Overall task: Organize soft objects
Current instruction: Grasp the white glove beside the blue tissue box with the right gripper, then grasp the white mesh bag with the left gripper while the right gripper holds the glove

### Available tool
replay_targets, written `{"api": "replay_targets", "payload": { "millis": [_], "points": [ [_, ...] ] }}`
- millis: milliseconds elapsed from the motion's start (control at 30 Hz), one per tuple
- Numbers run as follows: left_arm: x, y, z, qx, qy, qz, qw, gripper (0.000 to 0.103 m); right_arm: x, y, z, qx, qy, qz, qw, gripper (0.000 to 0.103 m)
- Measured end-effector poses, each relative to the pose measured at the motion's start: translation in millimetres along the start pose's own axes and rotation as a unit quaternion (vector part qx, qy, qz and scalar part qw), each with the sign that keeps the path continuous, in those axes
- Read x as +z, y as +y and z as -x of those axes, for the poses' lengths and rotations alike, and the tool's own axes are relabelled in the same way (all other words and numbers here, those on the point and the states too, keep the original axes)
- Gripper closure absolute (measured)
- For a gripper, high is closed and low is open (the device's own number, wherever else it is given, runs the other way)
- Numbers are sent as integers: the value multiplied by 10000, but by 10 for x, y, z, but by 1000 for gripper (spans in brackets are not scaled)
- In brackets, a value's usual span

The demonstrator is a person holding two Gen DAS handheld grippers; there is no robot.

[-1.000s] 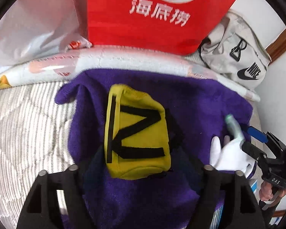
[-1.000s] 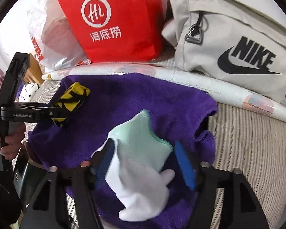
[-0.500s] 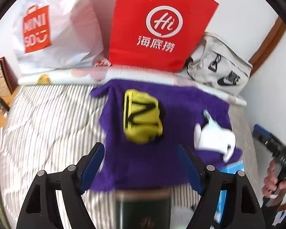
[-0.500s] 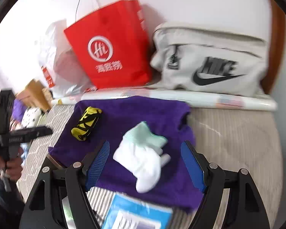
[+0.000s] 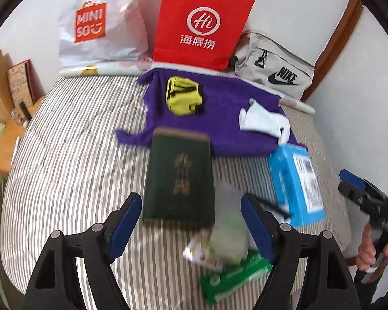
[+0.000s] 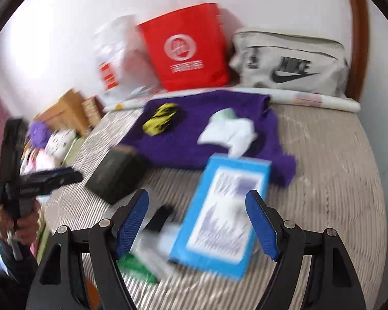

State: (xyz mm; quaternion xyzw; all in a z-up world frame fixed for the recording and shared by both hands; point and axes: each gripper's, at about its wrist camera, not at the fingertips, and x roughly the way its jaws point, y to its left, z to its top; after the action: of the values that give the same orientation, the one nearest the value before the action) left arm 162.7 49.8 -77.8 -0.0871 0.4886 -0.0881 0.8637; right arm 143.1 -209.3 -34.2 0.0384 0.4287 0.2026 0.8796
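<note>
From the left wrist view, the left tongs (image 5: 191, 222) have pulled well back from the purple towel (image 5: 219, 118): a second ago the yellow pouch (image 5: 183, 98) filled the space between the blue pads, and now it lies small and far off on the towel near the red paper bag (image 5: 201, 23), with the white sock (image 5: 263, 121) beside it toward the towel's right edge. The tongs stand wide apart and hold nothing; a dark green book (image 5: 179, 178) and some blurred packets on the striped bed (image 5: 64, 168) now sit beneath them. From the right wrist view, the right tongs (image 6: 196, 222) have backed away likewise: the sock (image 6: 230, 131), earlier right between their pads, rests free on the towel (image 6: 183, 139), well apart from them, and the pouch (image 6: 160, 121) lies to its left. These tongs are also spread wide and empty, hovering over a blue box (image 6: 225, 214). Both soft things look placed on the towel, so I judge this step done and the hands free for whatever soft item remains, or for finishing.
</note>
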Motion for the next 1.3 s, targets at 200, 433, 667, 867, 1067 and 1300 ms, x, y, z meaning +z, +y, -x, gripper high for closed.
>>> {"api": "replay_targets", "payload": {
  "millis": [200, 433, 667, 867, 1067, 1300],
  "points": [
    [-438, 79, 18, -103, 90, 171, 9998, 25, -442, 439, -138, 450, 157, 523, 9975, 49],
    [-777, 165, 22, -191, 84, 313, 9993, 25, -509, 591, -544, 587, 451, 473, 9961, 62],
    [-926, 209, -47, -226, 202, 359, 9989, 25, -565, 692, -650, 293, 355, 807, 9957, 81],
    [-871, 47, -162, -324, 171, 82, 9993, 25, -629, 750, -358, 747, 66, 898, 9931, 81],
    [-853, -202, -316, -383, 46, -315, 9988, 25, -833, 593, -68, 789, -43, 707, 9944, 81],
    [-856, -383, -543, -107, 42, -902, 9959, 25, -1092, 302, 56, 574, 8, 389, 9976, 81]
  ]
}}
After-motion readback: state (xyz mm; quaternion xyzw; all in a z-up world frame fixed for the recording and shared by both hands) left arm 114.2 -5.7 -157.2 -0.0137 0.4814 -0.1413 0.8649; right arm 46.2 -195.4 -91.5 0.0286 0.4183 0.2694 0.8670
